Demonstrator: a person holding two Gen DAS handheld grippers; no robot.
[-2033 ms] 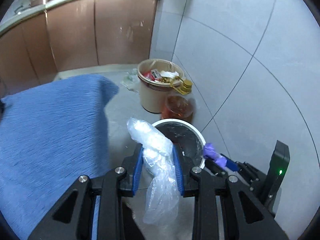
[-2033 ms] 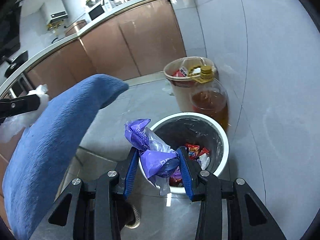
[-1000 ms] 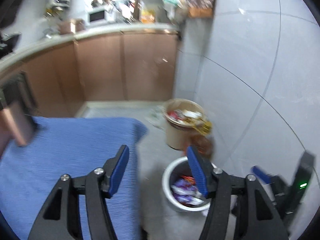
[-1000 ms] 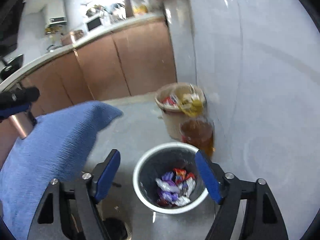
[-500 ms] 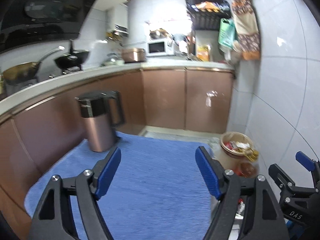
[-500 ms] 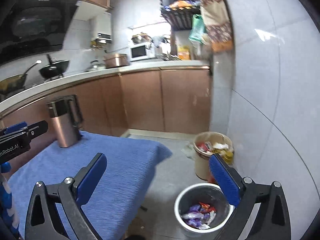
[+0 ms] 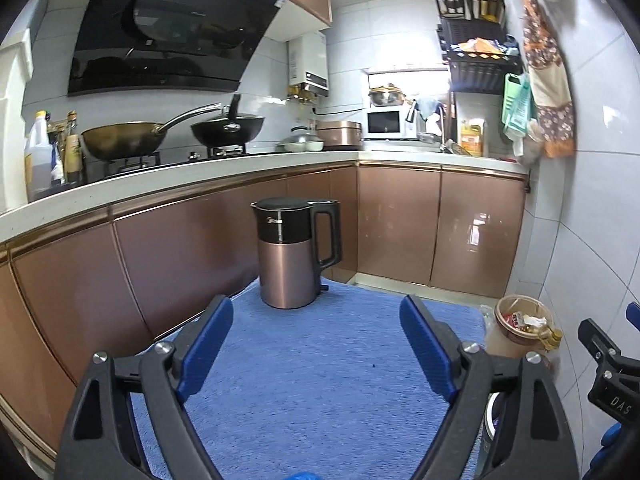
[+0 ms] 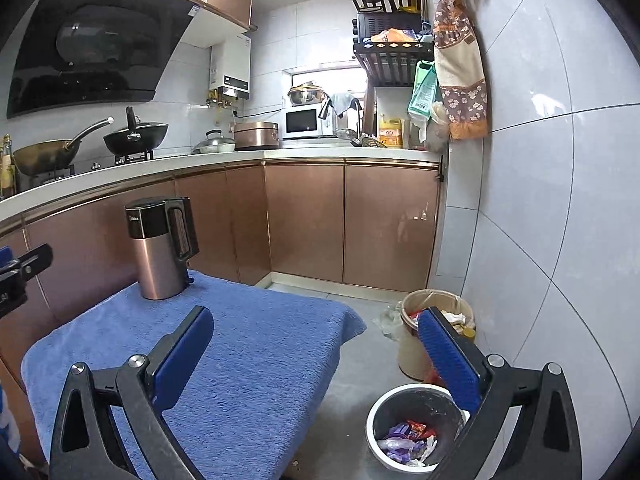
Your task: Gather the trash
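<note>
My left gripper [image 7: 316, 344] is open and empty, held above the table covered in blue cloth [image 7: 320, 392]. My right gripper [image 8: 316, 354] is open and empty, over the cloth's [image 8: 248, 368] right edge. A white-rimmed trash bin [image 8: 416, 428] on the floor at lower right holds purple, red and clear wrappers [image 8: 404, 440]. In the left wrist view only a sliver of this bin [image 7: 490, 432] shows behind the right finger. No loose trash shows on the cloth.
A copper and black electric kettle [image 7: 294, 254] stands at the cloth's far end, also in the right wrist view [image 8: 160, 246]. A tan bin [image 8: 436, 332] full of rubbish and an oil bottle stand by the tiled wall. Copper cabinets and a cluttered counter run behind.
Both grippers let go of their bags, clear and purple, over the white bin, opened wide, then rose and pulled back over the blue cloth. The kettle and counter came into view.
</note>
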